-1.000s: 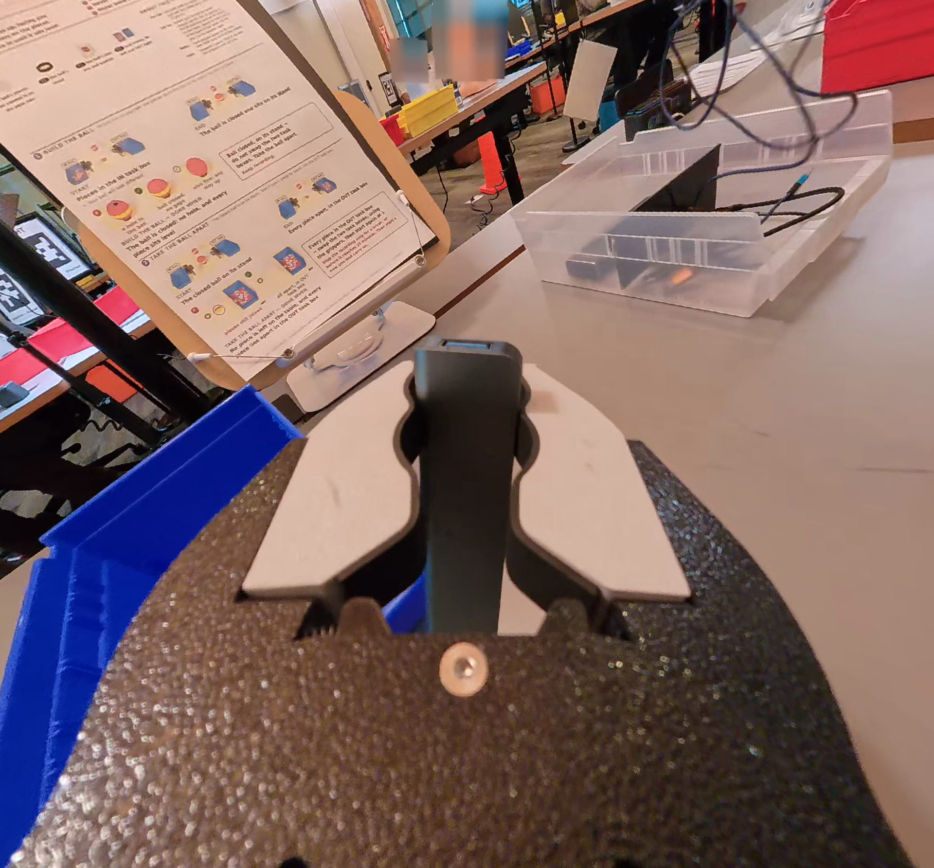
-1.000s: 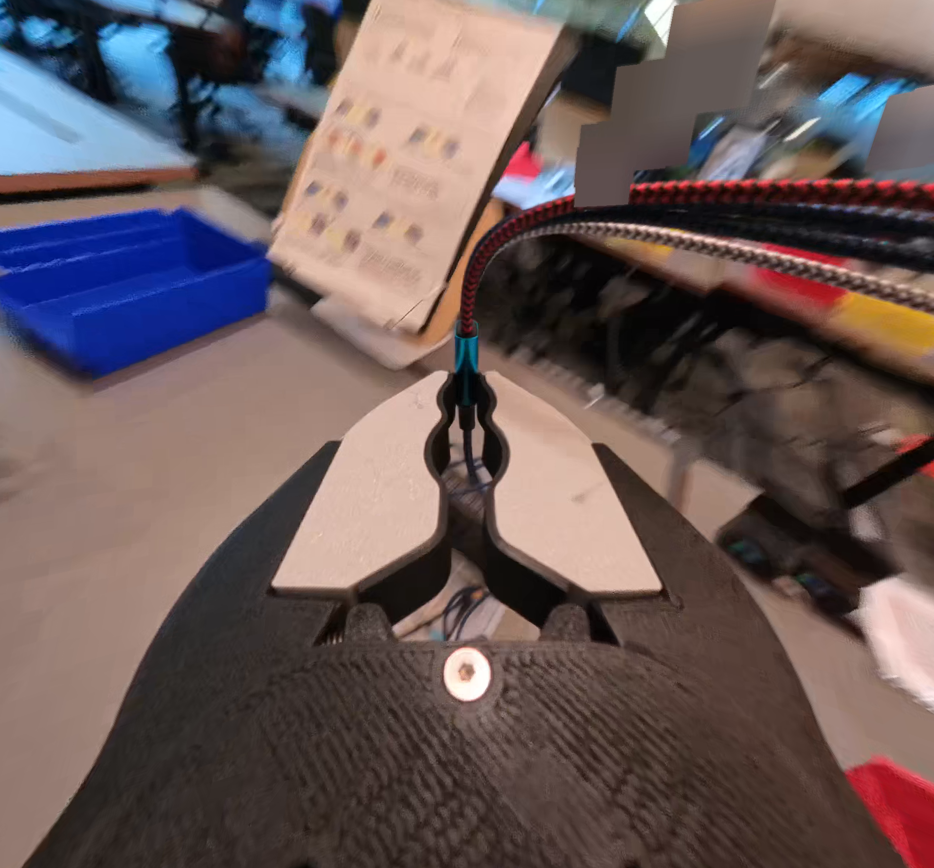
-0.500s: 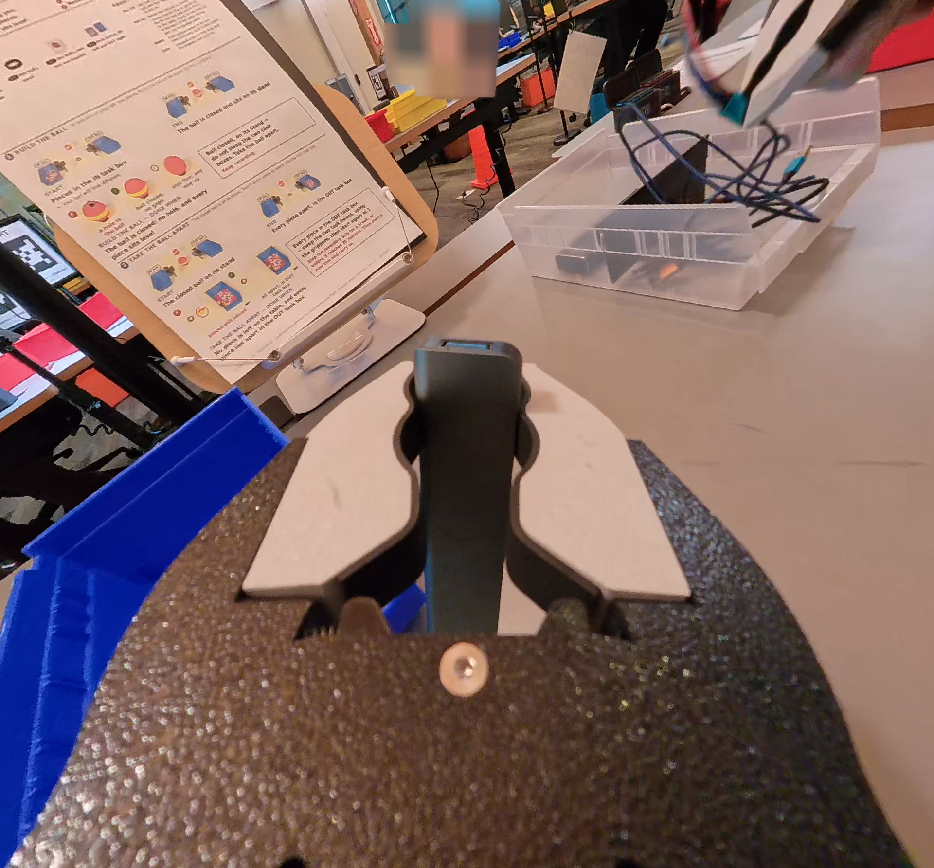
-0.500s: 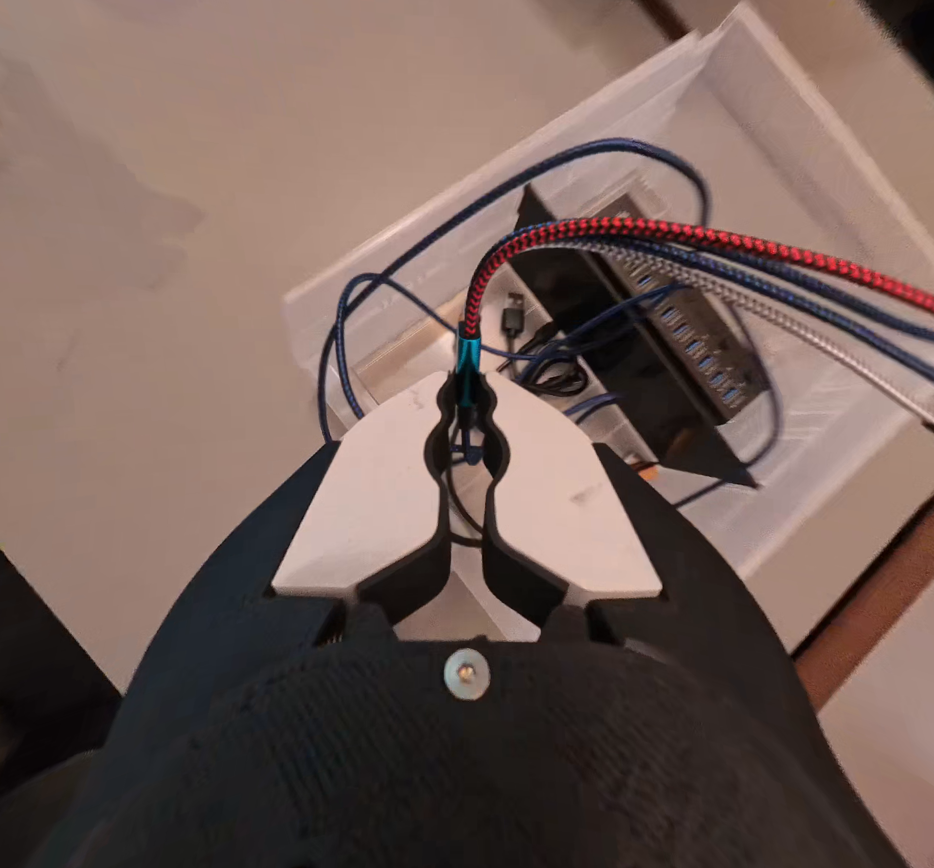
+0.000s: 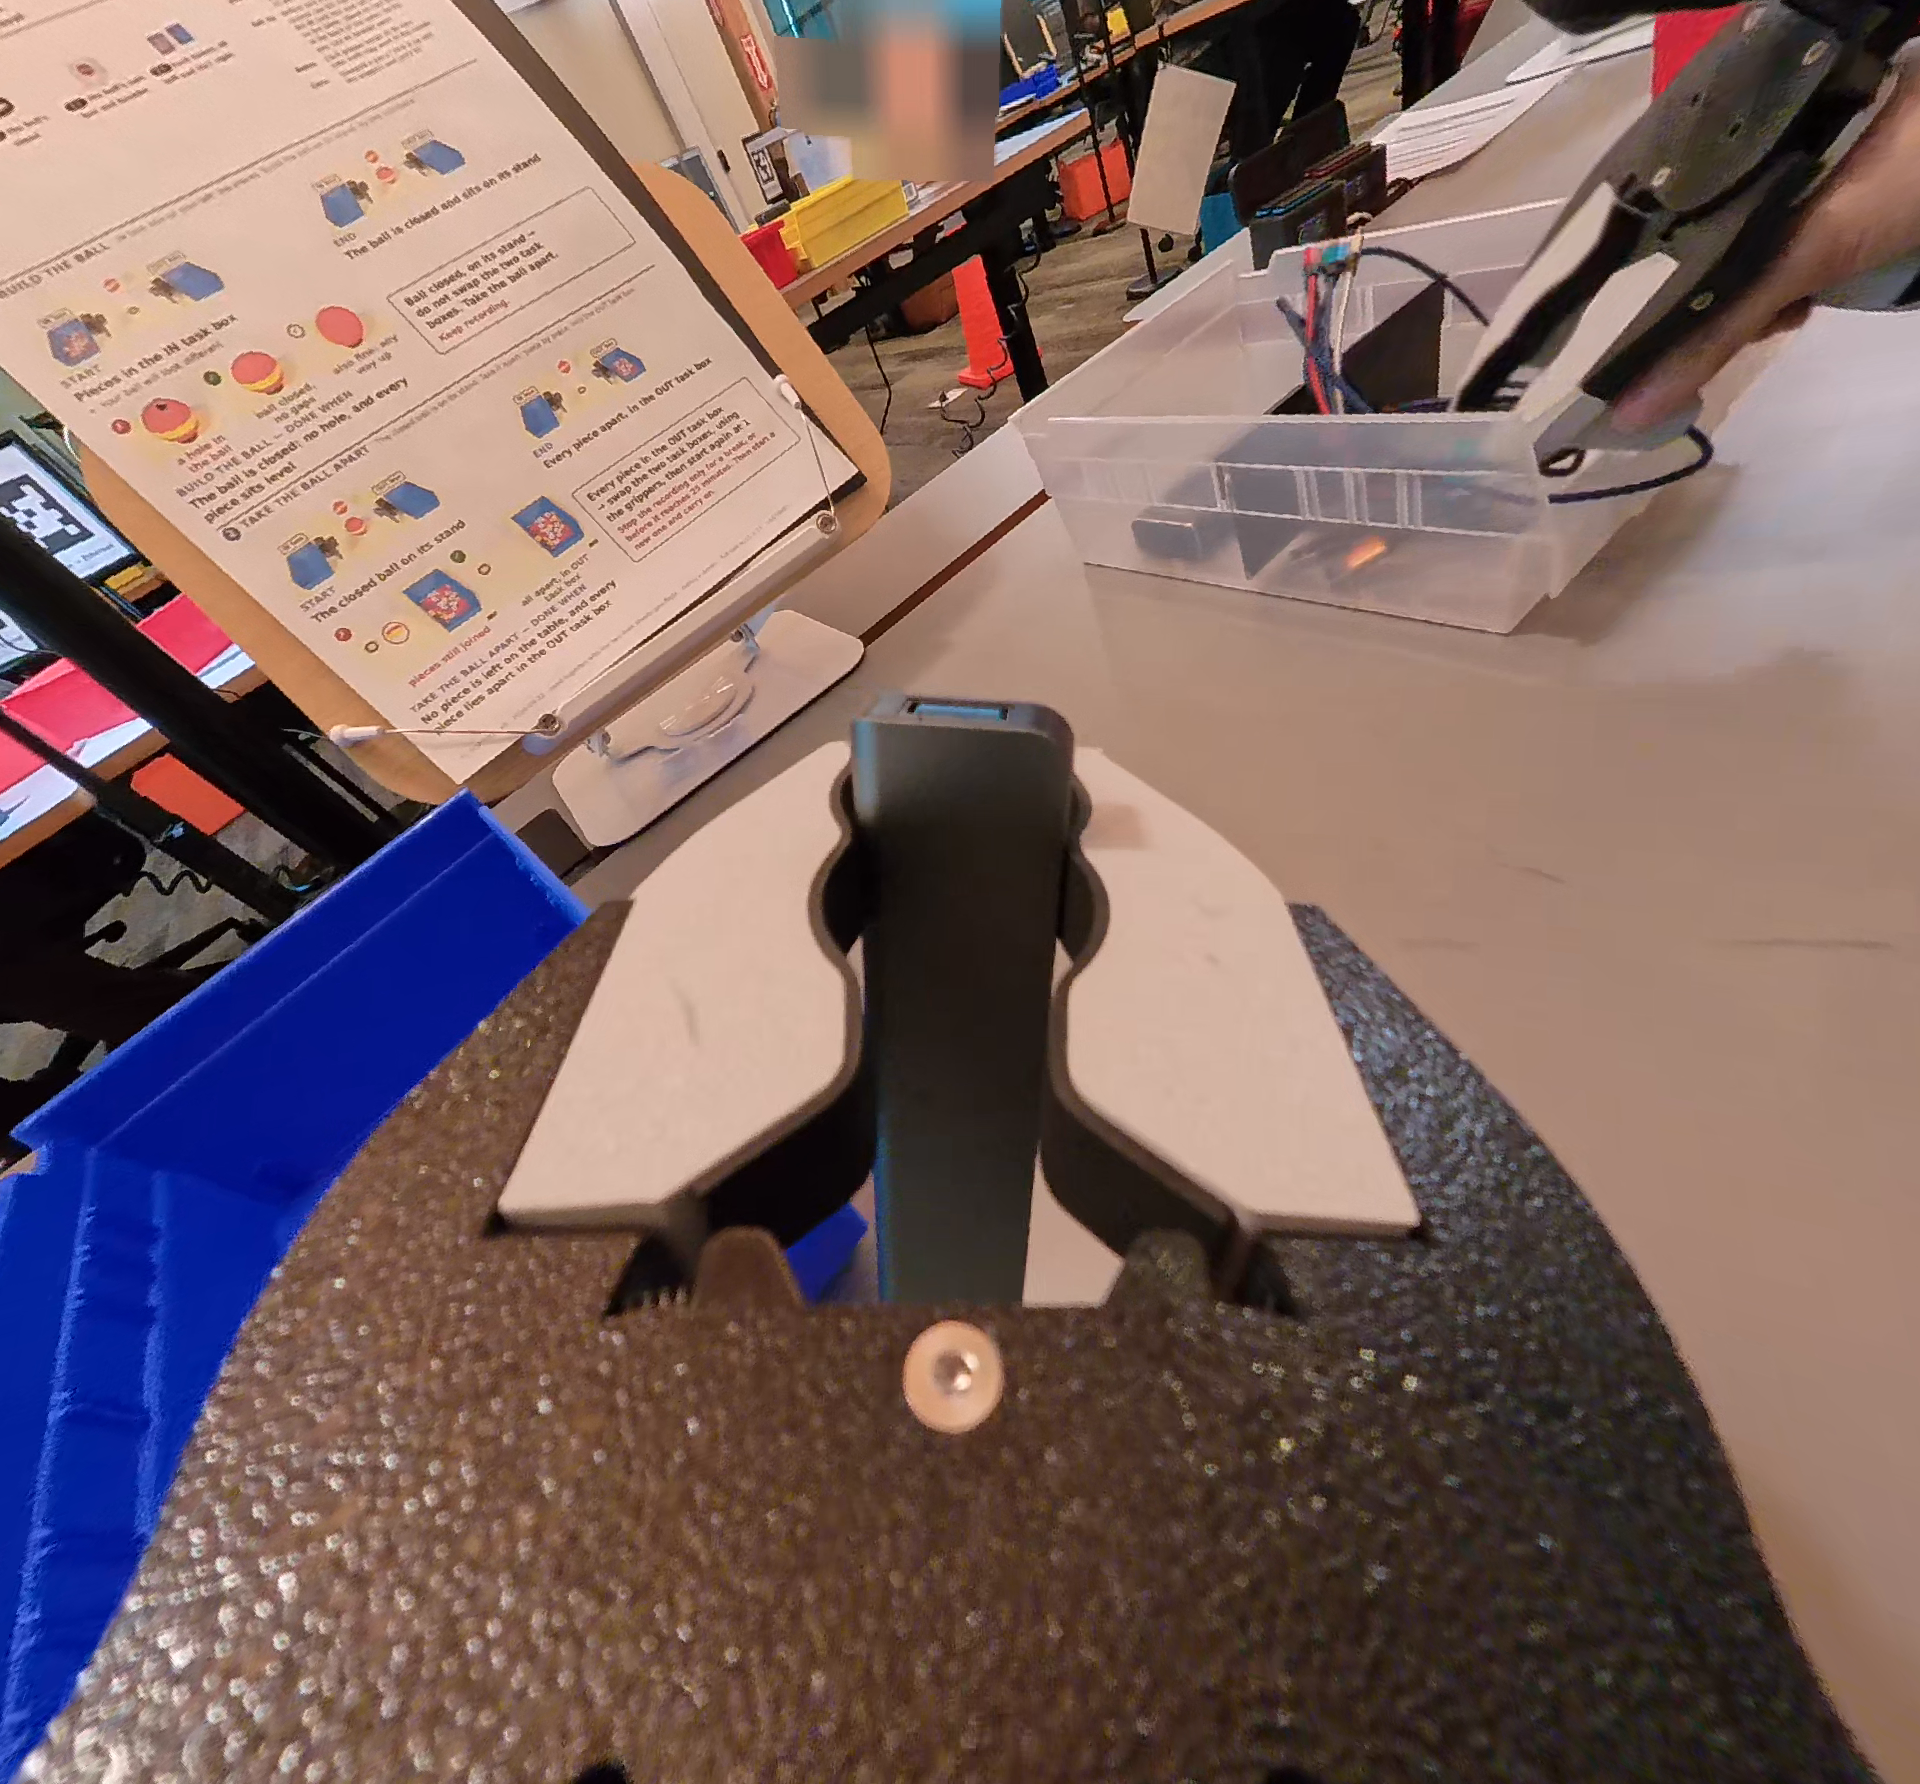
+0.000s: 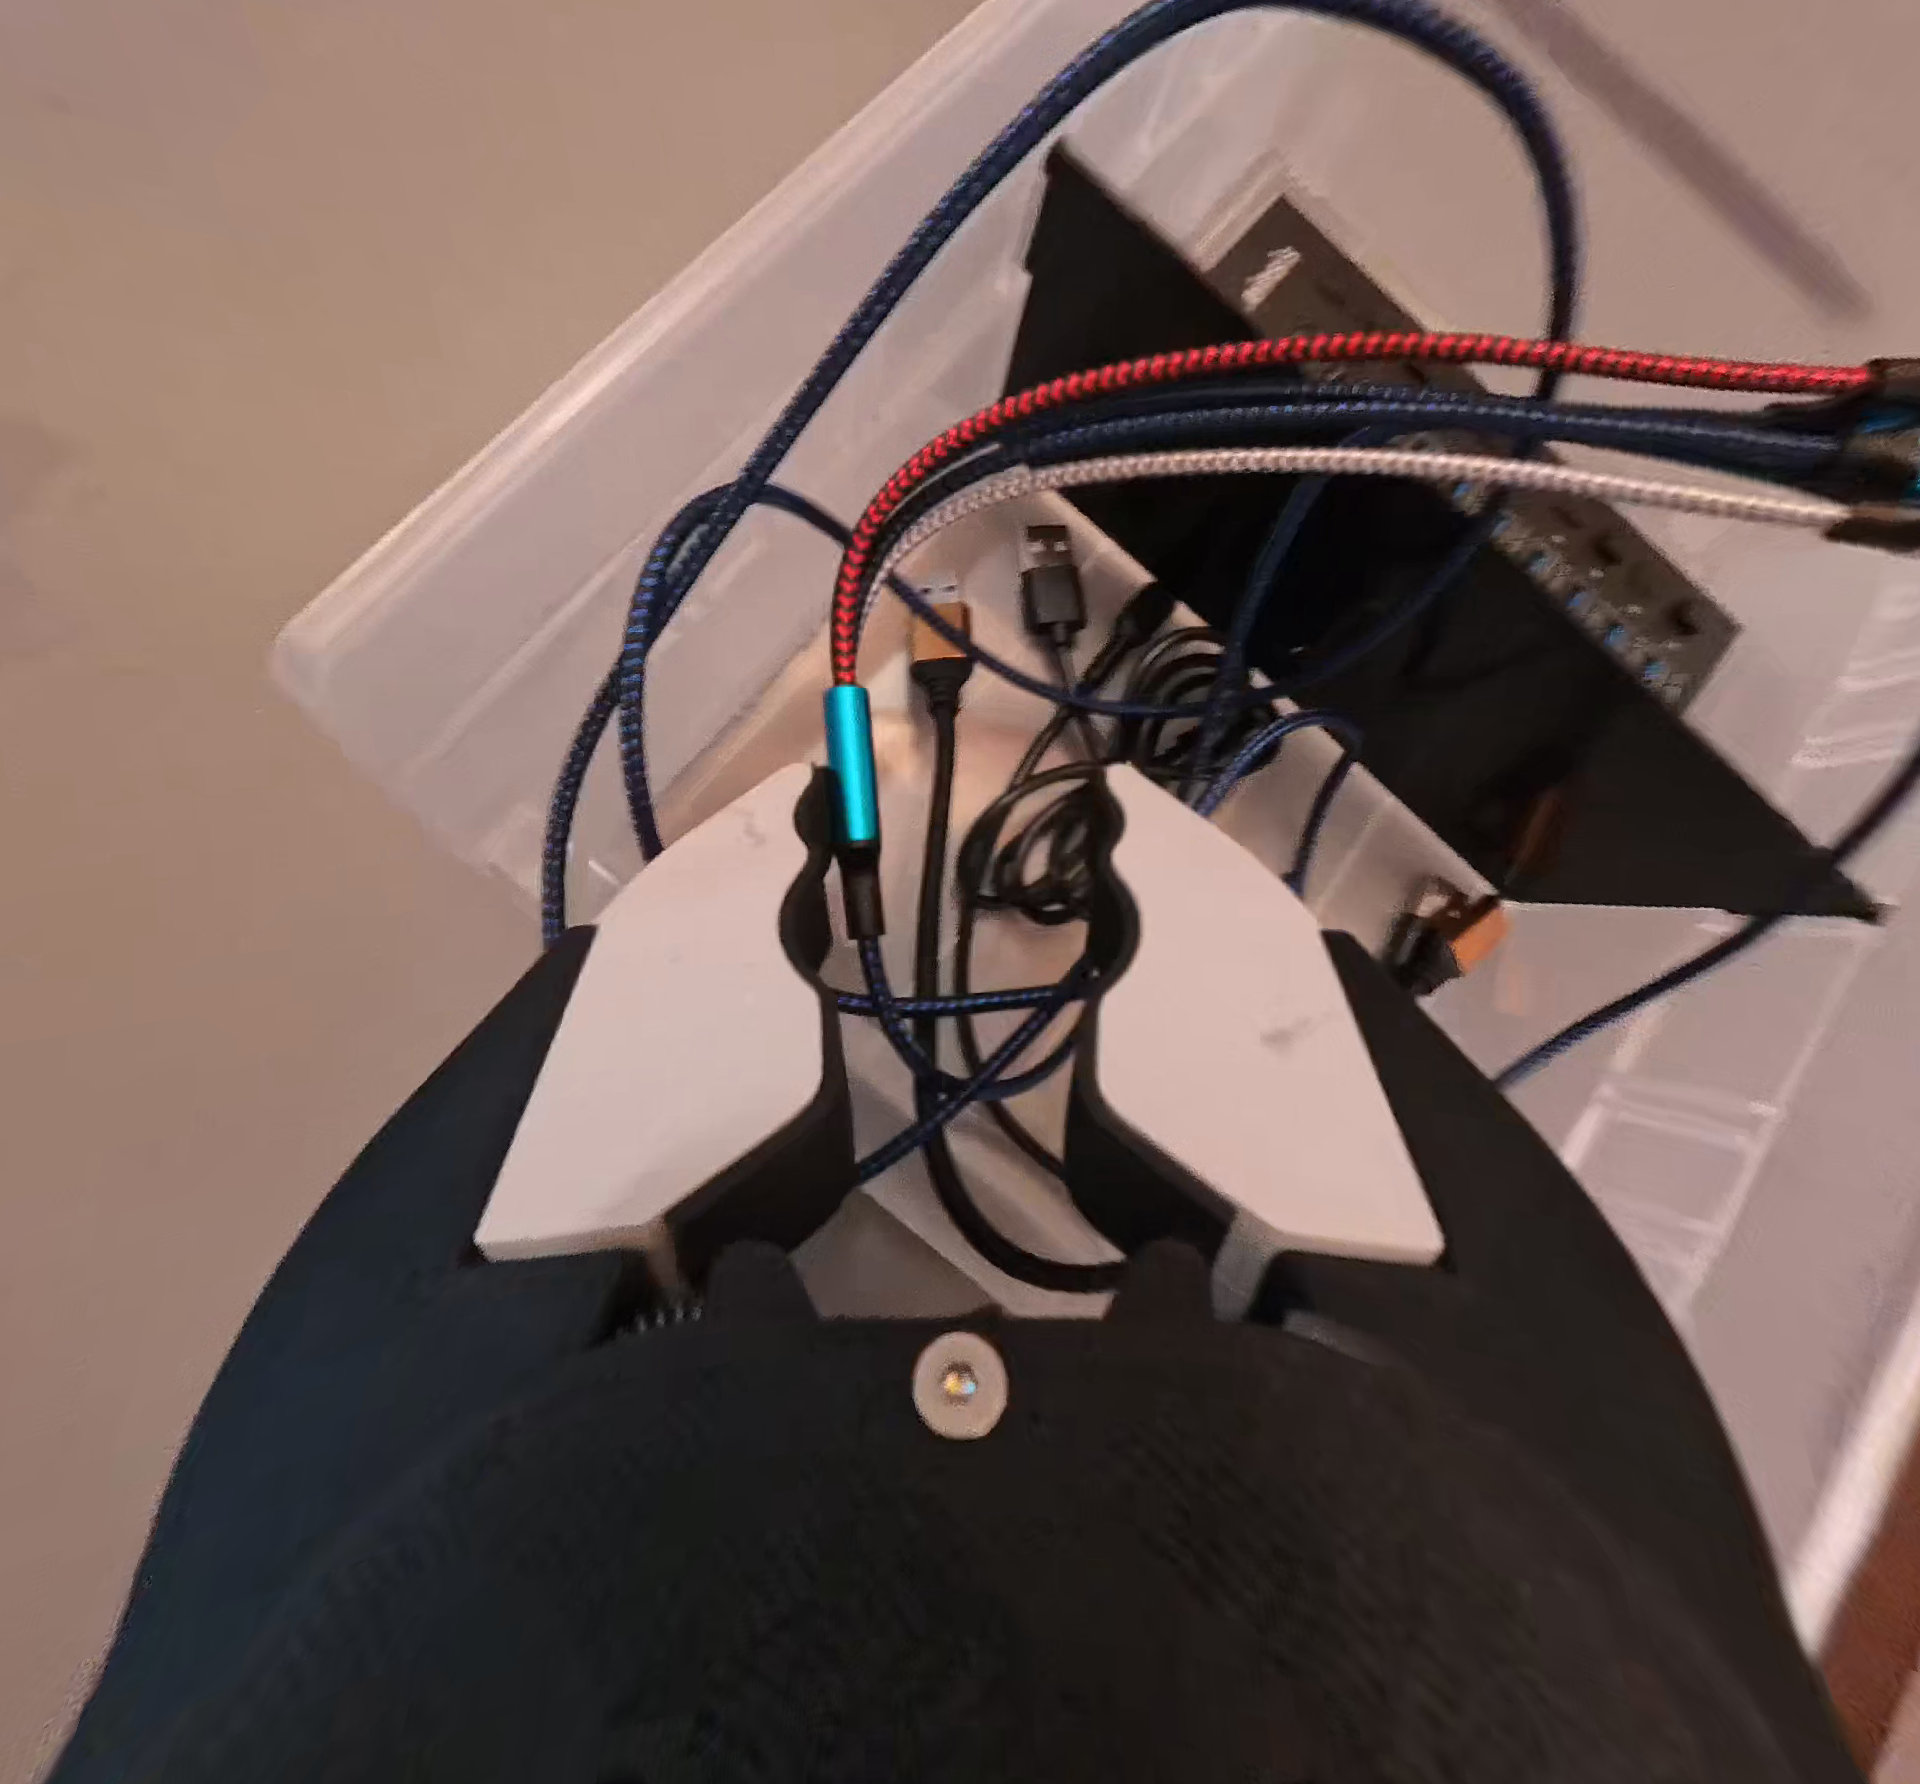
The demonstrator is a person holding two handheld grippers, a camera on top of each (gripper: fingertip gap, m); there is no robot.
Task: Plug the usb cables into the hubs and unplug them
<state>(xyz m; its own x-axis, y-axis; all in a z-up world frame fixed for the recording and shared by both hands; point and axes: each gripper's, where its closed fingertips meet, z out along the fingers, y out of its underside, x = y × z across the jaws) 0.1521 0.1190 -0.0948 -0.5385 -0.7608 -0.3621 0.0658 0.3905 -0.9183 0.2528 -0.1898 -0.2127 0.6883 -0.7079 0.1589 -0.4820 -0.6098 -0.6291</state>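
My left gripper (image 5: pixel 961 778) is shut on a slim black USB hub (image 5: pixel 956 955), which points forward above the grey table with a blue port at its tip. My right gripper (image 6: pixel 961 784) is open over the clear tray (image 6: pixel 520 591). The teal plug (image 6: pixel 852 768) of a red braided cable (image 6: pixel 1039 415) leans against its left finger. Blue and silver cables run off to the right alongside it. A large black hub (image 6: pixel 1558 591) lies in the tray. The right gripper (image 5: pixel 1517 425) also shows in the left wrist view, held by a hand over the tray (image 5: pixel 1299 539).
An instruction board on a stand (image 5: pixel 416 332) is at the back left. A blue bin (image 5: pixel 260 1059) sits to the left of my left gripper. Loose gold (image 6: pixel 935 638) and black (image 6: pixel 1049 581) USB plugs and coiled cables lie in the tray. One gripper's finger ends stand about 35 centimetres off the other's.
My right gripper has swung down over the clear tray and opened, letting go of the teal plug. My left gripper has kept its hold on the slim hub.
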